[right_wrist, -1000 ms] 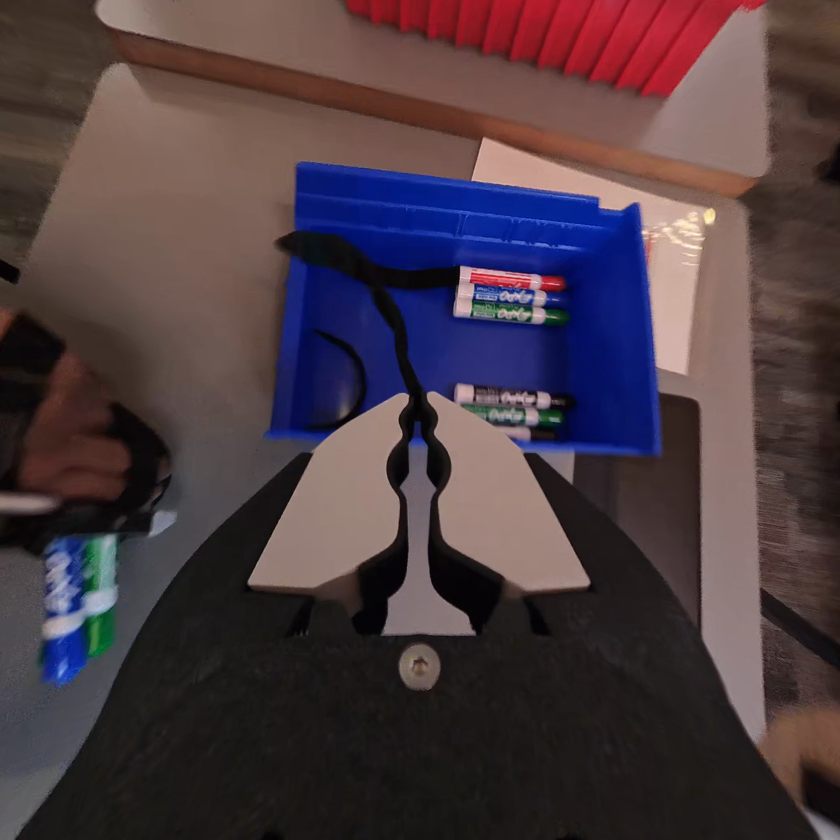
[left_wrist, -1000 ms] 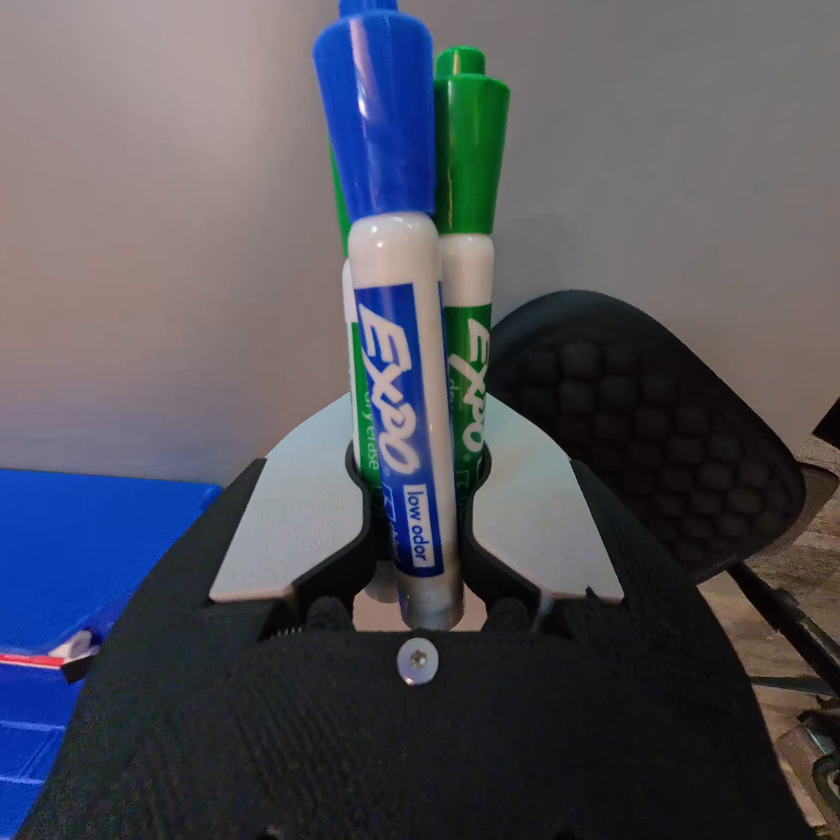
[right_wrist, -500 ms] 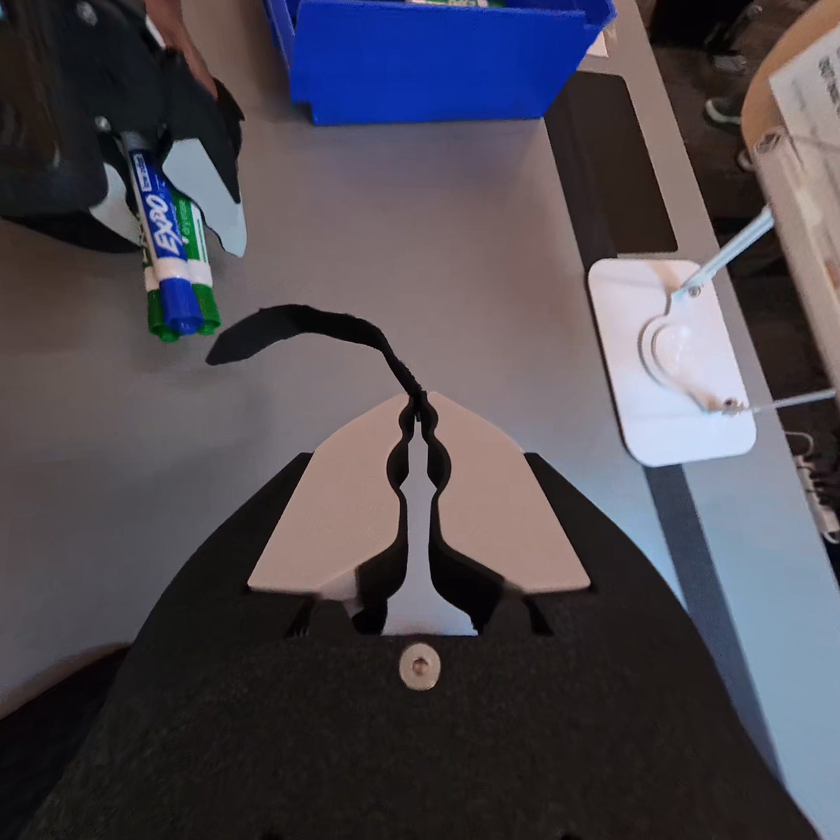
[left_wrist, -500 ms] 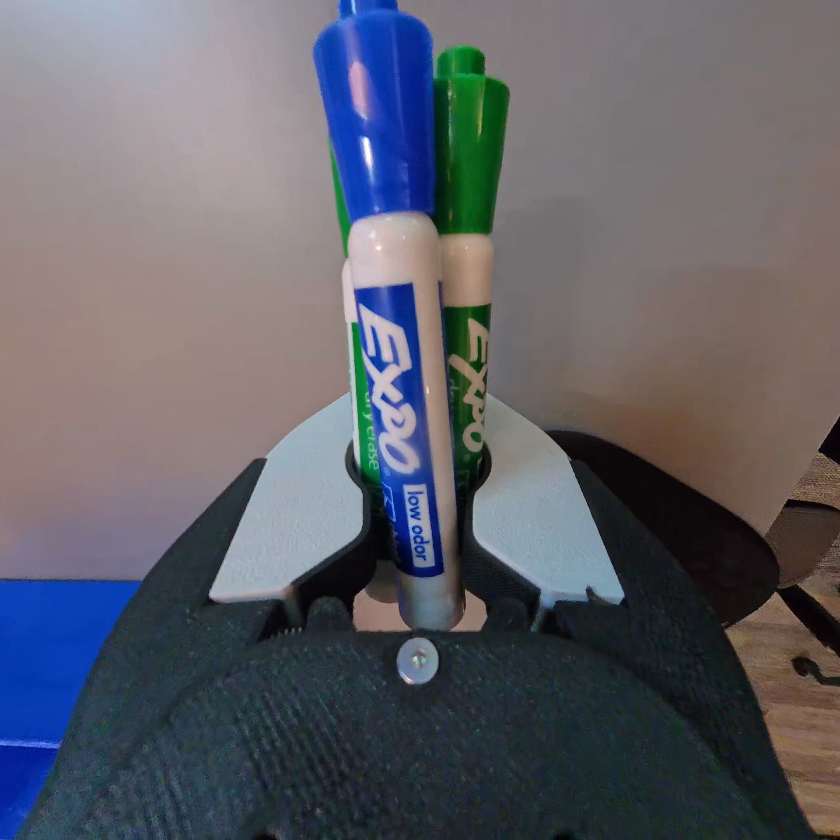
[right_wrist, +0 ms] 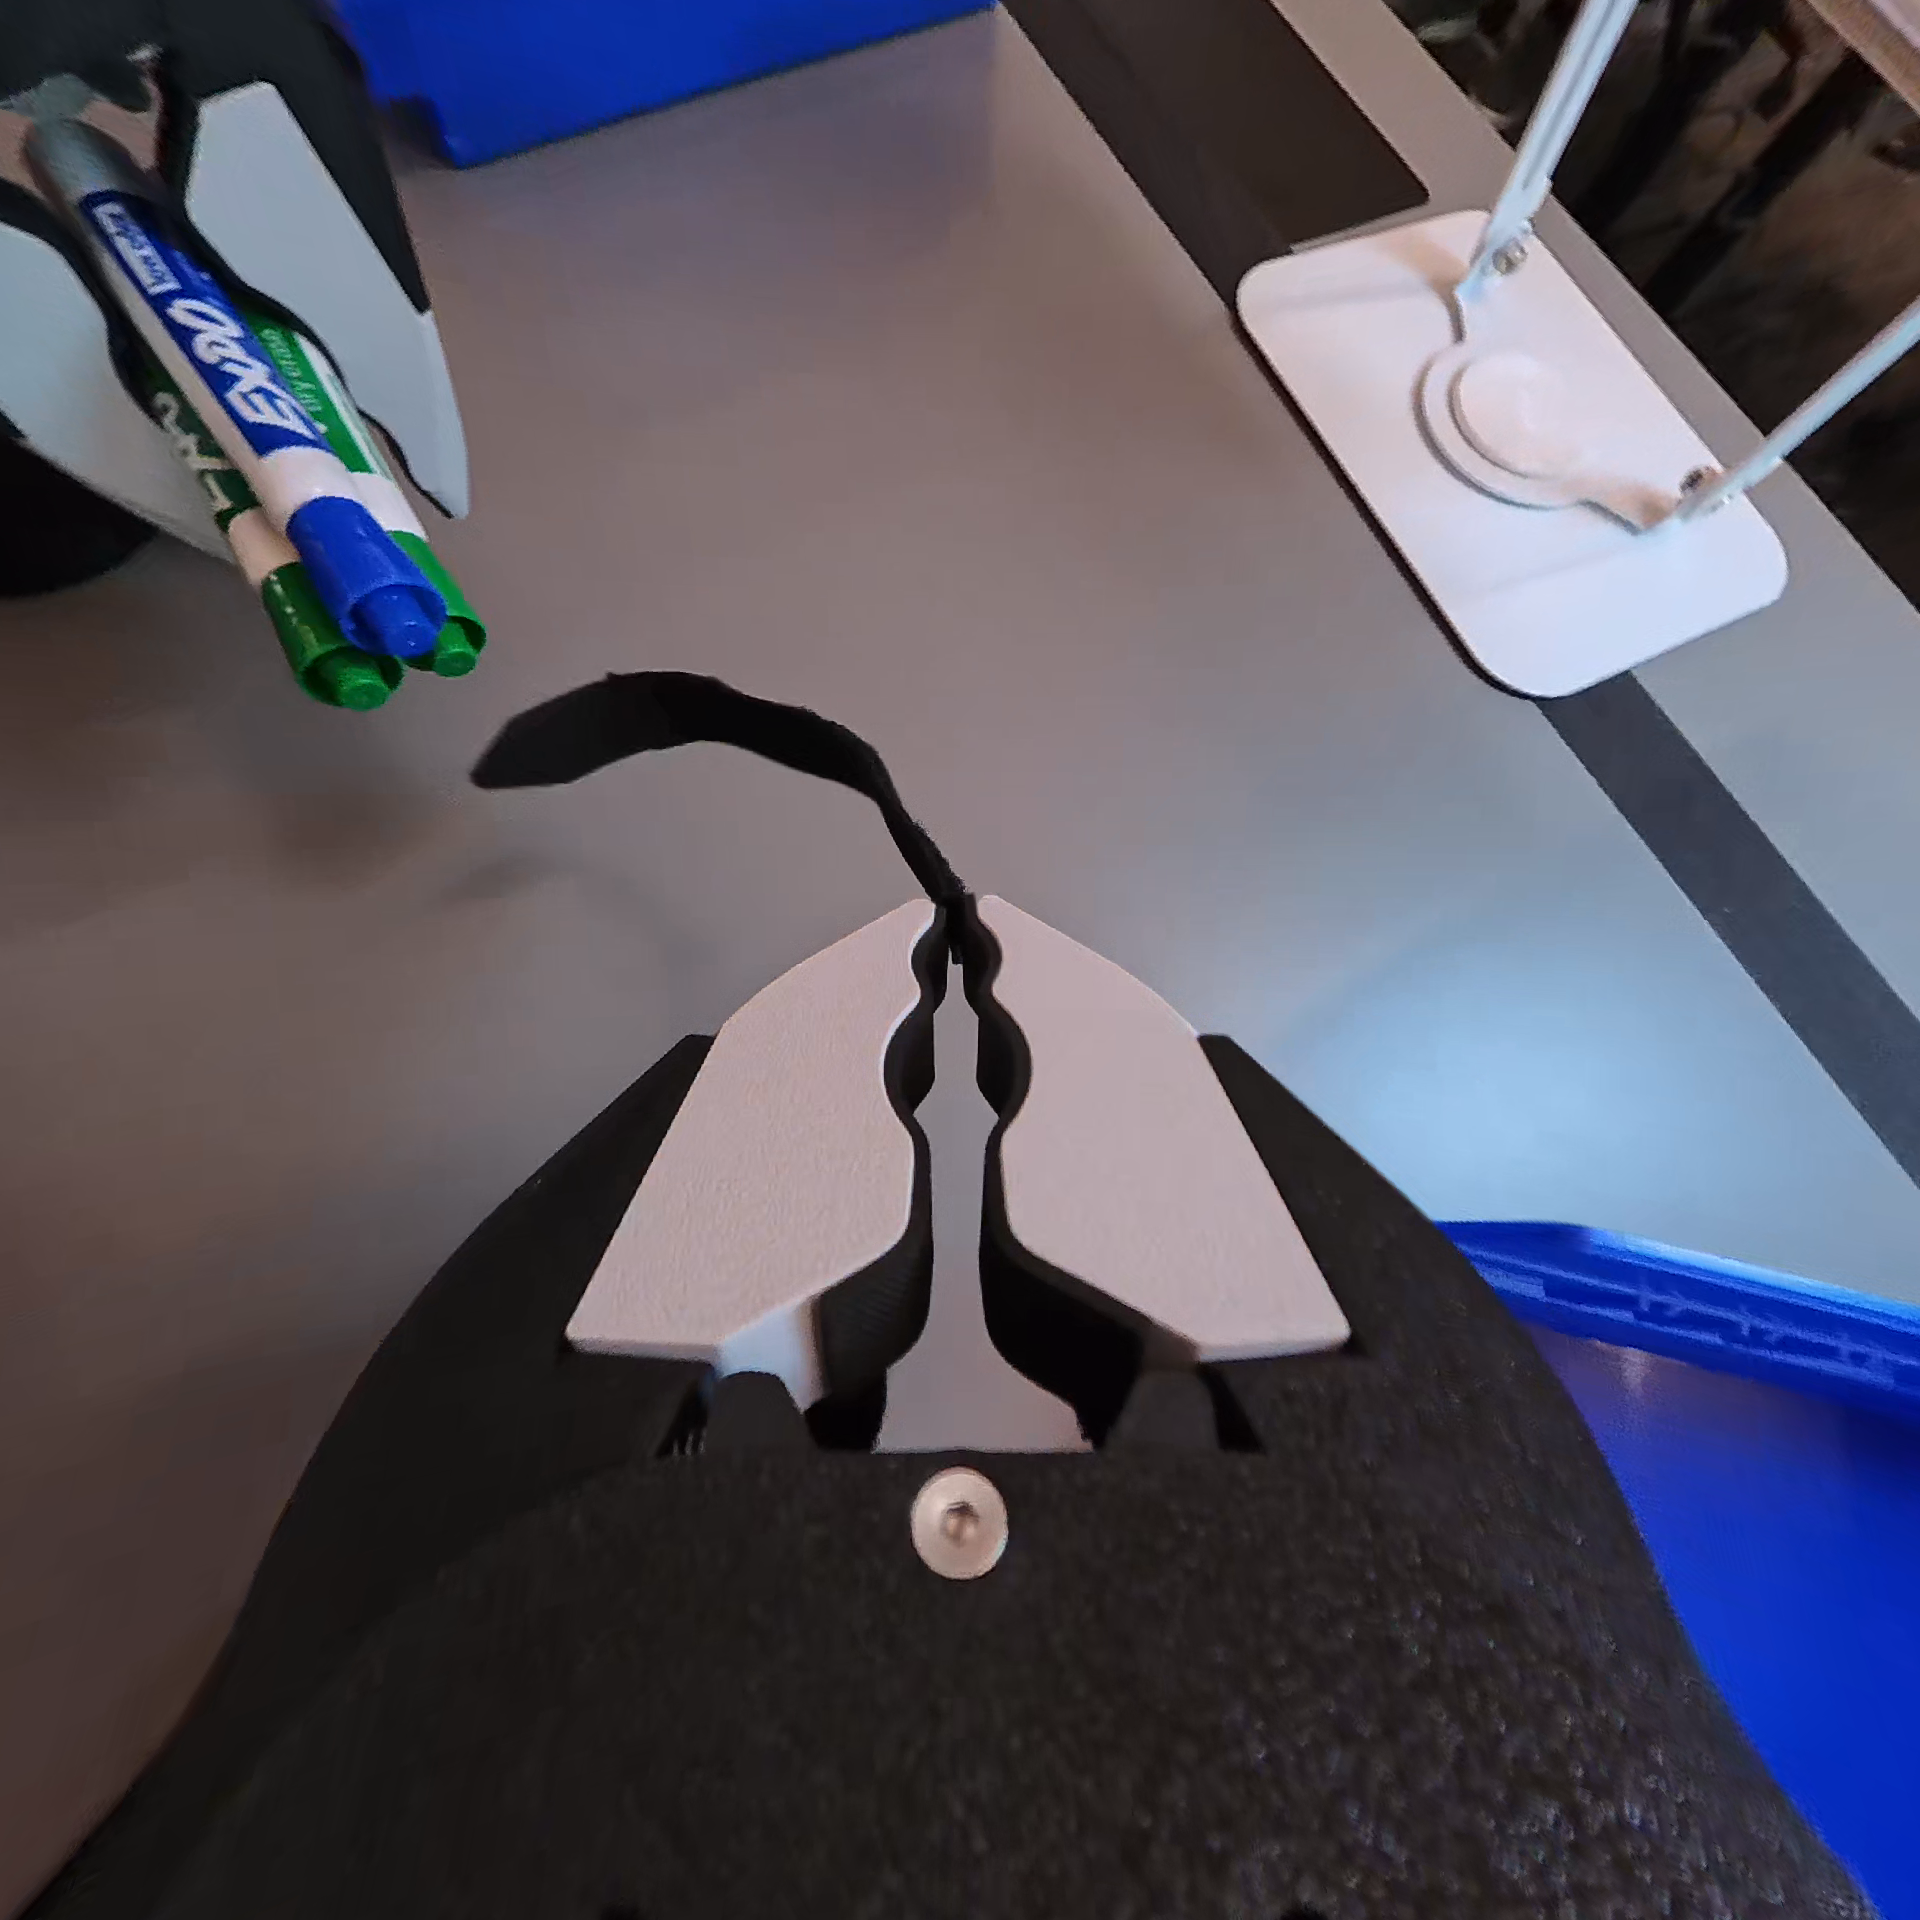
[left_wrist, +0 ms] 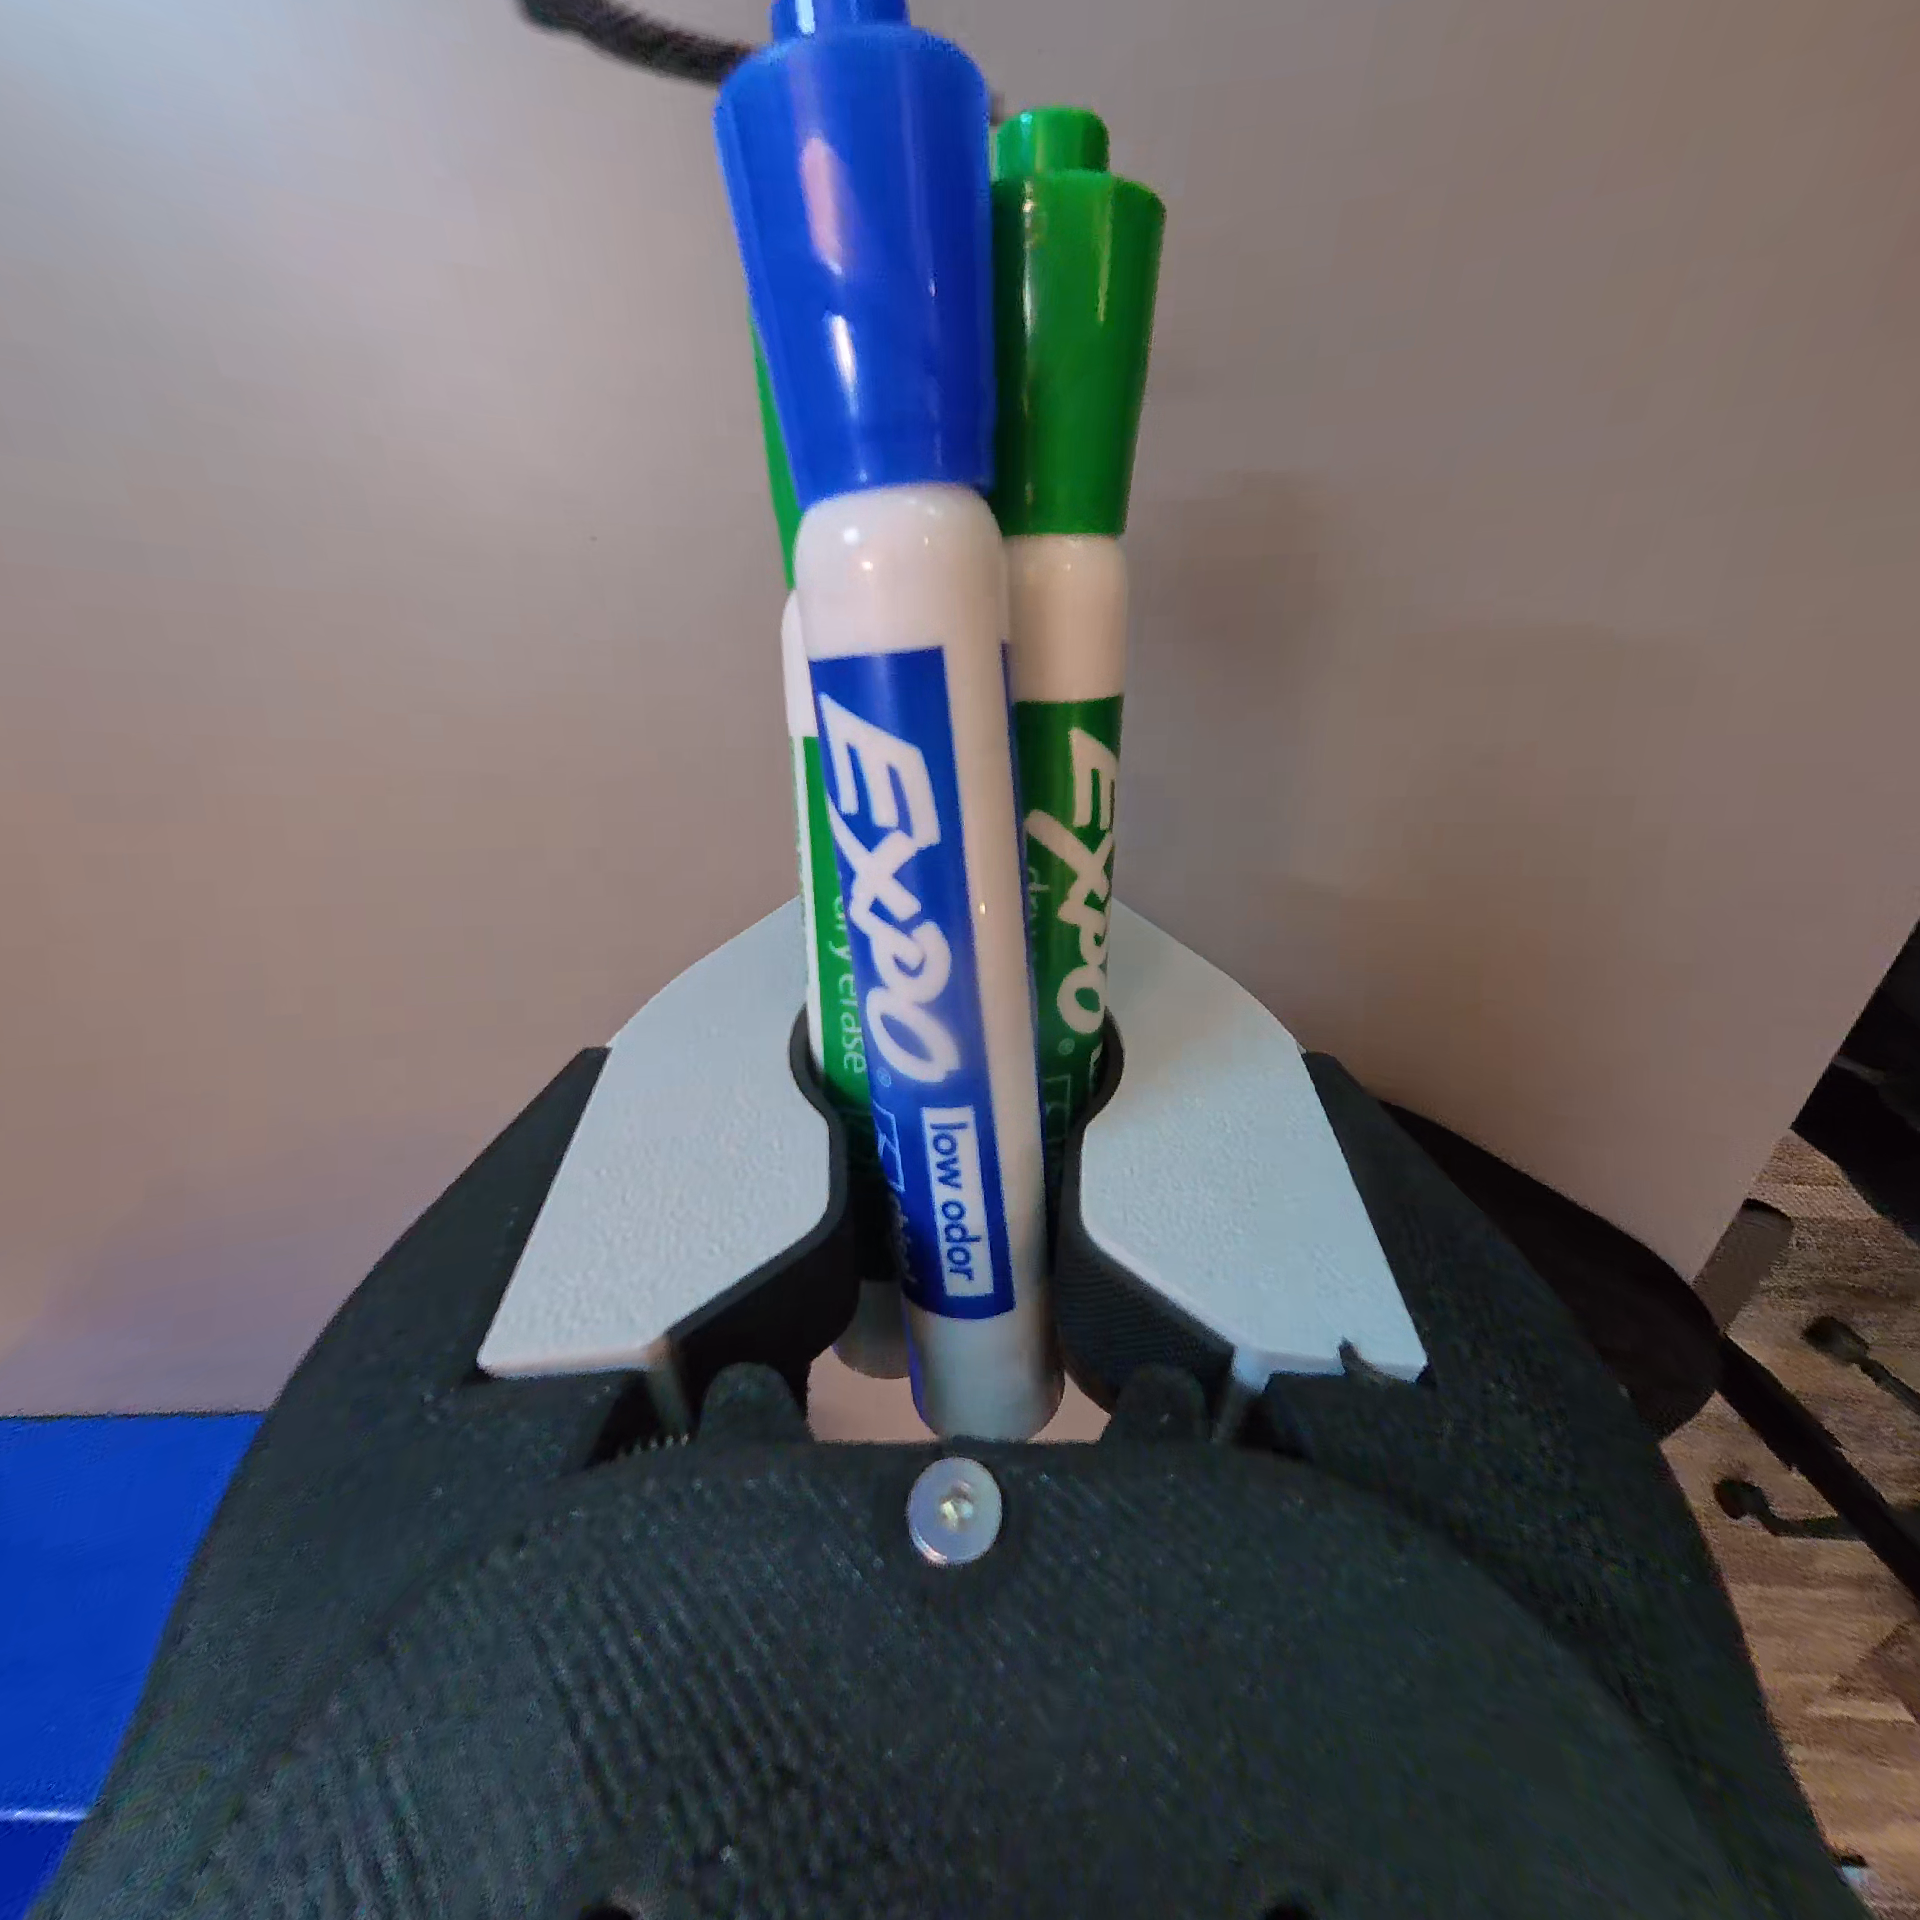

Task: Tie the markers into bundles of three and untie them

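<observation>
My left gripper (left_wrist: pixel 956 997) is shut on a group of three markers: a blue marker (left_wrist: pixel 894 665) in front and two green markers (left_wrist: pixel 1070 520) behind it, caps pointing away. In the right wrist view the same gripper (right_wrist: pixel 343 488) shows at the upper left, holding the markers (right_wrist: pixel 343 561) above the grey table. My right gripper (right_wrist: pixel 954 914) is shut on one end of a black strap (right_wrist: pixel 727 722). The strap curls up and left, and its free end hangs close below the marker caps without touching them. The strap's tip (left_wrist: pixel 623 42) shows at the top of the left wrist view.
A blue bin (right_wrist: pixel 644 62) stands on the grey table (right_wrist: pixel 935 436) at the far top. Another blue bin (right_wrist: pixel 1714 1475) lies at the lower right. A white lamp base (right_wrist: pixel 1507 447) with thin metal rods sits at the right. A chair (left_wrist: pixel 1558 1351) is beyond the table edge. The right tips stand about 35 centimetres off the white lamp base (right_wrist: pixel 1507 447).
My right gripper has carried the strap from the blue bin out over the table and close to the markers. The left gripper has kept its hold and tilted the markers toward the strap.
</observation>
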A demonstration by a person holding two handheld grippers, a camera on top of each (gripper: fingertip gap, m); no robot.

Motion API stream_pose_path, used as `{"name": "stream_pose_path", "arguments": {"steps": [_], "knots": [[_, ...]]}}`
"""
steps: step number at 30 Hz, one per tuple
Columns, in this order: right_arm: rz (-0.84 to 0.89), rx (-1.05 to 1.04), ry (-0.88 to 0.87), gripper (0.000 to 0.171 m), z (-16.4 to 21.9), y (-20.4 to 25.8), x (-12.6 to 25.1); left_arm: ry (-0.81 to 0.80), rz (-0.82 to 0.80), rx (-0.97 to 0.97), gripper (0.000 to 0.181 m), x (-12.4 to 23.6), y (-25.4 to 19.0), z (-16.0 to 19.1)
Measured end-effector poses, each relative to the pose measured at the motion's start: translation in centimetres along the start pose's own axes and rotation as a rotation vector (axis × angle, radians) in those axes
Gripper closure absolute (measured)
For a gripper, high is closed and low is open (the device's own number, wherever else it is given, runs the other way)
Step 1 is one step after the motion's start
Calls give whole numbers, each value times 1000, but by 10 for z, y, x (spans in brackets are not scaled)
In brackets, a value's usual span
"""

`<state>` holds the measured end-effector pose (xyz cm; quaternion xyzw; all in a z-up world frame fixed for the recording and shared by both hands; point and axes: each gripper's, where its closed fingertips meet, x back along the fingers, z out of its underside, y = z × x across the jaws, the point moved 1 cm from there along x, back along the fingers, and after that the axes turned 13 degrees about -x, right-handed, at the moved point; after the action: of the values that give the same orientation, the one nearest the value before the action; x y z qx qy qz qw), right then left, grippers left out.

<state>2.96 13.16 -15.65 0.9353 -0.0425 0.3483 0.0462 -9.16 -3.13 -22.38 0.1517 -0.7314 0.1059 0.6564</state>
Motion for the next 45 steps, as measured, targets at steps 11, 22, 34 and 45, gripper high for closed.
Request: {"name": "stream_pose_path", "arguments": {"steps": [11, 22, 34, 45], "knots": [[88, -56, 4, 169, -12, -11, -21, 23, 42, 65, 138, -8, 23, -6], [55, -43, -145, 169, -42, 11, -28, 17, 36, 156, 139, -12, 50, -19], [201, 205, -276, 169, -44, 43, -22, -32, 40, 269, 139, -2, 79, -16], [502, 654, -213, 168, -43, 73, -43, -52, 36, 264, 138, -1, 84, -28]]}}
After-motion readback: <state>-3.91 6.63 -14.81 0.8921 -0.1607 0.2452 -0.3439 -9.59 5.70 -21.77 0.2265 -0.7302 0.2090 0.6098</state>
